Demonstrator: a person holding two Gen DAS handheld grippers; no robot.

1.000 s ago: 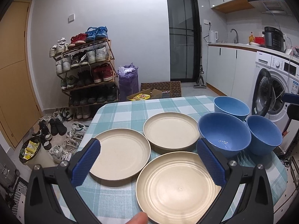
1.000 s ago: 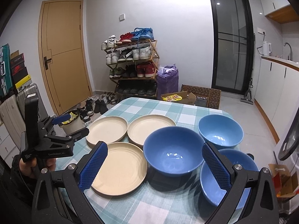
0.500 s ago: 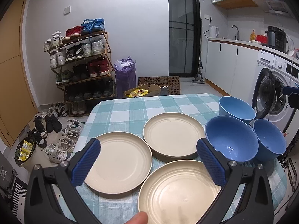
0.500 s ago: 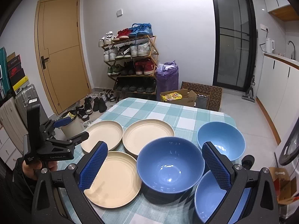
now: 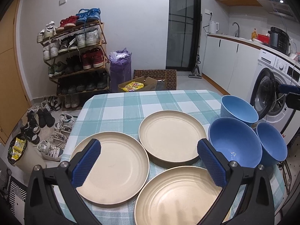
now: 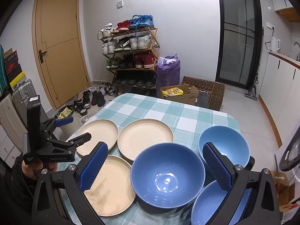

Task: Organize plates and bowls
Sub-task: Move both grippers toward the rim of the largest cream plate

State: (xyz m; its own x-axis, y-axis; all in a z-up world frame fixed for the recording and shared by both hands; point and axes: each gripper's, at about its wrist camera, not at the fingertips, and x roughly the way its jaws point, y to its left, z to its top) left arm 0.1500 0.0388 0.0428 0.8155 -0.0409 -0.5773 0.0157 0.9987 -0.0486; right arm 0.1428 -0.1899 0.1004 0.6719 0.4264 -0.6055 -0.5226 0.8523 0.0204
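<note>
Three beige plates lie on the checked table: one left [image 5: 112, 165], one further back [image 5: 172, 135], one nearest [image 5: 178, 195]. To their right three blue bowls stand close together: a middle one [image 5: 234, 144], a far one [image 5: 238, 110], a right one [image 5: 271, 142]. My left gripper [image 5: 148, 144] hangs open and empty above the plates. In the right wrist view my right gripper [image 6: 155, 148] is open and empty, its jaws either side of the middle bowl [image 6: 166, 176]. There the left gripper [image 6: 75, 129] hovers over the left plate [image 6: 99, 135], held by a hand [image 6: 35, 168].
The table [image 5: 131, 103] has rounded edges, with its far half bare cloth. A washing machine [image 5: 271, 93] stands close on the right. On the floor beyond are a shoe rack [image 6: 131, 60], loose shoes, a cardboard box [image 6: 180, 93] and a bin [image 5: 16, 150].
The right gripper has moved forward and down, so the middle bowl now sits larger and lower between its jaws. The left gripper has drifted only slightly. Both stay open.
</note>
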